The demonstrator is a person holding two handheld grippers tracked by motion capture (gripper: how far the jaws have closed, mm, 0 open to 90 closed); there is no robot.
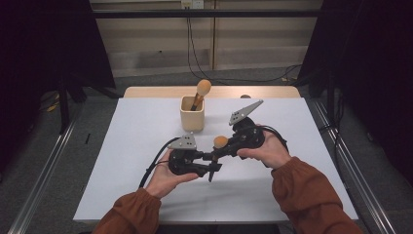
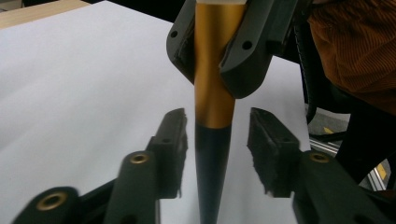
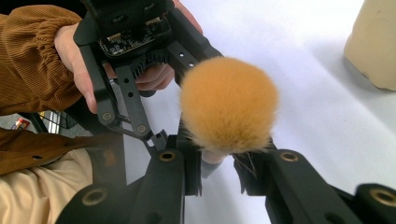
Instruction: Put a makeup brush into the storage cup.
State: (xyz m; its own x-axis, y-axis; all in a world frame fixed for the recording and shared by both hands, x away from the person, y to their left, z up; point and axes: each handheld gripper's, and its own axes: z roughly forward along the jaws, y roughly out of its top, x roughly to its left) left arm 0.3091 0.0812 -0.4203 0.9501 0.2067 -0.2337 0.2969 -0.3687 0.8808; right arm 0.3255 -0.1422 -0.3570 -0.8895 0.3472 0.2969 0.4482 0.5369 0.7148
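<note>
A big white table (image 1: 146, 146) fills the middle of the room. A person in brown sleeves (image 1: 311, 190) reaches over it with a gripper in each hand.

Near the far side of the table stands a tan cup (image 1: 192, 113). One brush (image 1: 200, 92) stands in it, fluffy end up.

The two grippers meet above the table, on the near side of the cup.

The right gripper (image 3: 217, 163) is closed tight on a second brush (image 1: 217, 147). It pinches the brush just under the fluffy orange head (image 3: 229, 105). In the left gripper view its two black jaws squeeze the gold part (image 2: 212, 79) of the brush.

The left gripper (image 2: 217, 142) is partly open. Its jaws stand on each side of the thin black handle (image 2: 211, 172). The pads (image 2: 173, 140) are close to the handle, but there are gaps, so they do not press on it yet. The handle points down toward the table.
</note>
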